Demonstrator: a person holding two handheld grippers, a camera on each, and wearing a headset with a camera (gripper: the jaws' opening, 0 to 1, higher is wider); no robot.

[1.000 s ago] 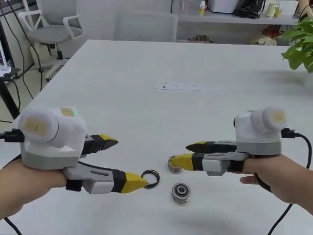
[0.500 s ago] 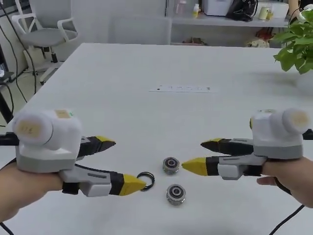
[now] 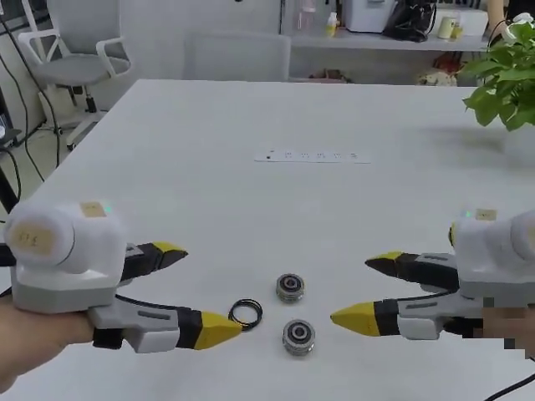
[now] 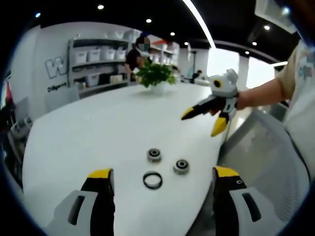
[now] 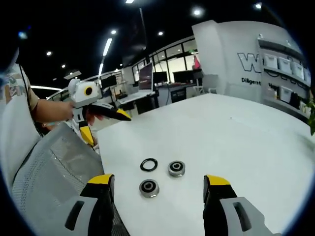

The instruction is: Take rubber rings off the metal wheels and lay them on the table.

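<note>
Your left tool point(image 3: 202, 290) and right tool point(image 3: 355, 291) both gape empty, with two round metal wheels point(image 3: 290, 286) on the white surface point(image 3: 251, 192) between them, slightly nearer the right one, and a black rubber ring point(image 3: 245, 313) just beside the left tip.

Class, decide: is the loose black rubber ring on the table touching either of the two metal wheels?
Apart. The left gripper view shows bare table between the rubber ring and both the farther wheel and the nearer wheel.
</note>
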